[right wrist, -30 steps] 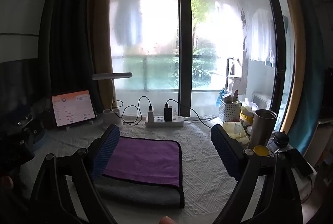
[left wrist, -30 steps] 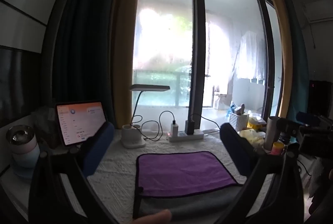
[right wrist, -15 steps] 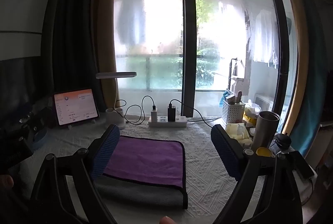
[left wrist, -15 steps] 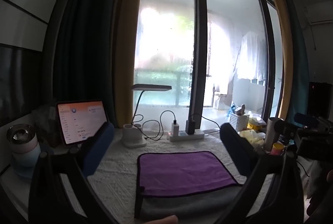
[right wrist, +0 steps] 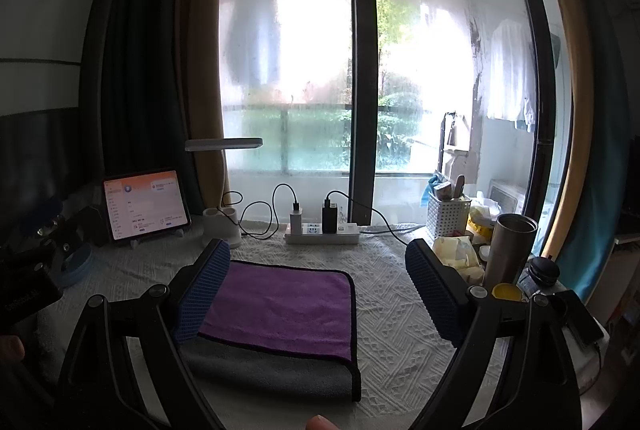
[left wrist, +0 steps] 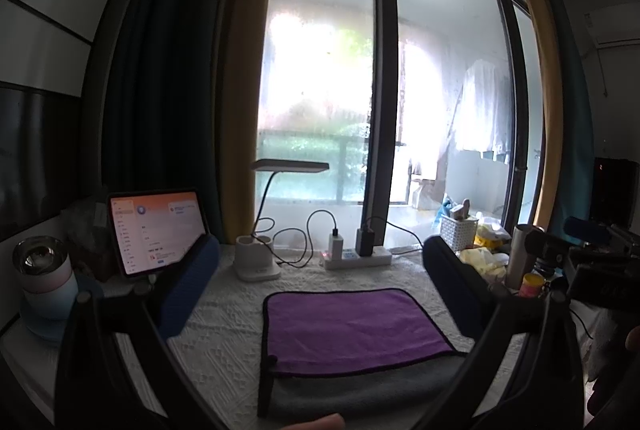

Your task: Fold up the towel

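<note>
A towel lies folded on the white textured tablecloth: a purple layer point(left wrist: 352, 326) on top and a grey strip point(left wrist: 360, 386) showing along its near edge. It also shows in the right wrist view point(right wrist: 280, 310). My left gripper point(left wrist: 320, 290) is open and empty, raised above the towel, its blue-padded fingers wide on either side. My right gripper point(right wrist: 320, 290) is open and empty too, to the right of the towel's middle, its left finger over the towel's left part.
Behind the towel stand a power strip point(left wrist: 356, 258) with chargers and cables, a desk lamp point(left wrist: 260, 262) and a lit tablet point(left wrist: 156, 230). A tumbler point(left wrist: 44, 286) is far left. A metal cup point(right wrist: 508, 254), a white basket point(right wrist: 448, 218) and small jars crowd the right side.
Both grippers have drifted slightly; the towel has shifted a little in each view. The towel itself lies unchanged and both grippers stay open.
</note>
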Demonstrator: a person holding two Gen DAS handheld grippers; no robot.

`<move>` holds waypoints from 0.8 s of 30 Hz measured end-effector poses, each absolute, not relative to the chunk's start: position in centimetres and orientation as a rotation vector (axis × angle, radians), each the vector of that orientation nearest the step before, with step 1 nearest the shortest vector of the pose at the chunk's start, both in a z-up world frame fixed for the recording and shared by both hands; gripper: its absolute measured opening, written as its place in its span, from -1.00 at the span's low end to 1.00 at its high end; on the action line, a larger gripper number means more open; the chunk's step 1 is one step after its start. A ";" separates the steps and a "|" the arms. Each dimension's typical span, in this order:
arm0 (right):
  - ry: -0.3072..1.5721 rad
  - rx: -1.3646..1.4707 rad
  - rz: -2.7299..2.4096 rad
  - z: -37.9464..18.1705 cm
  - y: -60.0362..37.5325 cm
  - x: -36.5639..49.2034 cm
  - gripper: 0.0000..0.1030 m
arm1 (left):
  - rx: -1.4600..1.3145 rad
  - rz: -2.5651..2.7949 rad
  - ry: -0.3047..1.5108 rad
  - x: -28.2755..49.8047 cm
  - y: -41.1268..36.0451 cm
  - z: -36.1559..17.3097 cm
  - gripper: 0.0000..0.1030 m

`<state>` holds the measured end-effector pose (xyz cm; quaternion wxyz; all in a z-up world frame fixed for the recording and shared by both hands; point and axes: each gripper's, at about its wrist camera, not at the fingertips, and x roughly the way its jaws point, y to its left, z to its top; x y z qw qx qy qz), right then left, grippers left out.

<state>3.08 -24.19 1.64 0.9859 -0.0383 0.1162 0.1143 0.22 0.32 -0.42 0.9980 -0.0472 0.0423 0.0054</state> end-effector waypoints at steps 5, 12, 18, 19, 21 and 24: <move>0.236 -0.076 0.230 1.5 -24.1 3.1 0.79 | -0.096 0.011 0.088 0.2 0.4 -0.4 0.99; 0.237 -0.077 0.230 1.5 -24.1 3.1 0.79 | -0.096 0.012 0.088 0.2 0.3 -0.5 0.99; 0.238 -0.078 0.230 1.5 -24.1 3.1 0.79 | -0.097 0.011 0.091 0.1 0.3 -0.7 0.99; 0.238 -0.077 0.230 1.5 -24.1 3.1 0.79 | -0.097 0.011 0.090 0.1 0.3 -0.7 0.99; 0.238 -0.078 0.230 1.5 -24.1 3.1 0.79 | -0.097 0.011 0.091 0.1 0.3 -0.7 0.99; 0.240 -0.077 0.229 1.5 -24.1 3.2 0.79 | -0.097 0.010 0.092 0.1 0.3 -0.6 0.99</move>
